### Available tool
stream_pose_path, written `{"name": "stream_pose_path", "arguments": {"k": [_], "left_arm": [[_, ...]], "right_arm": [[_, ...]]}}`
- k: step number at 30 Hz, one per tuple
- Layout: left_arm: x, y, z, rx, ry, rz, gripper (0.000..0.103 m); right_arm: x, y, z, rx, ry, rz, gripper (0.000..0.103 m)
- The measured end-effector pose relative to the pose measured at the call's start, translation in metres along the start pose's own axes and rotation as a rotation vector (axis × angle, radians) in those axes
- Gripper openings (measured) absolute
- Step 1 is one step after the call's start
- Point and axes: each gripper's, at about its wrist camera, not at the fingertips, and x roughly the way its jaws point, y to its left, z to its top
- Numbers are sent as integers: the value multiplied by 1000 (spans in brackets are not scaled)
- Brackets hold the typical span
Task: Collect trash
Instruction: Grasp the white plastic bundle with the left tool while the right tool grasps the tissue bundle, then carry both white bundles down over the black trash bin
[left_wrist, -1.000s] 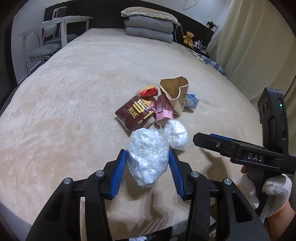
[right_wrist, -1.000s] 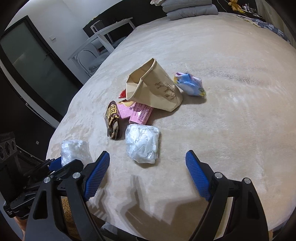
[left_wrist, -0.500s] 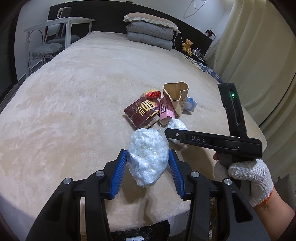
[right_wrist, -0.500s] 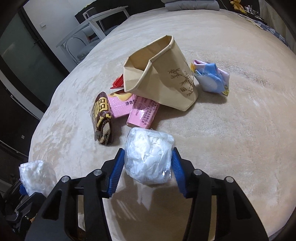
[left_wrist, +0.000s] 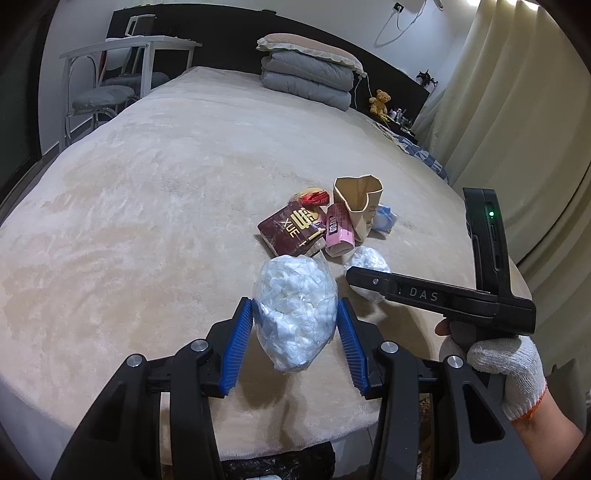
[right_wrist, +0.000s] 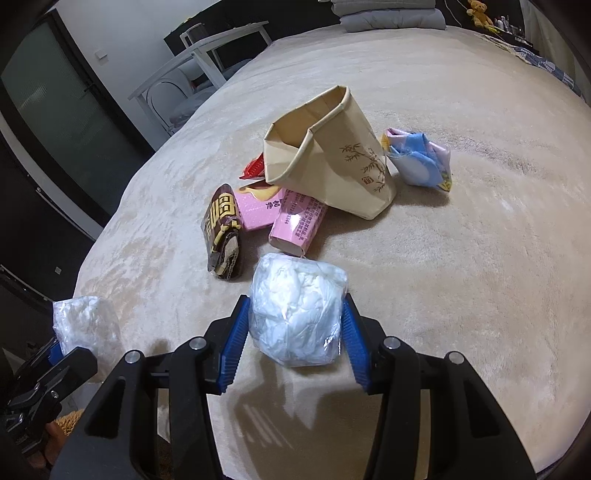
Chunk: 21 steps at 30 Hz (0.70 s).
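While the left claw (left_wrist: 295, 332) grips a clear plastic bag of white wadding (left_wrist: 295, 314) between its blue pads, lifted off the bed (left_wrist: 147, 221), the right claw (right_wrist: 295, 332) is clamped on a second bag of crumpled white tissue (right_wrist: 297, 314) that rests on the bed cover. Just ahead of the right claw lie 2 pink cartons (right_wrist: 295, 221), with a dark brown wrapper (right_wrist: 221, 232) ahead to its left. Beyond them stands a tan paper bag (right_wrist: 332, 162), a red wrapper (right_wrist: 255, 168) behind it and a blue crumpled packet (right_wrist: 419, 158) to its right.
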Motion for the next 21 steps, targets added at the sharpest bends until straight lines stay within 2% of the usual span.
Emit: {"name": "stream_pose_path", "arguments": {"k": [7,16,21], "left_arm": [[-2,-1,-5,-11,-9,-26,45],[-11,-20,-22,30,-38,-34,45],[-24,-25,-40,32,-56,-76,45]], "right_arm": [[-21,-6,-15,15,-34,19,50],[-52,-7,-40,34,-94,39,50],[-74,-6,-65,31,-115,58,50]]}}
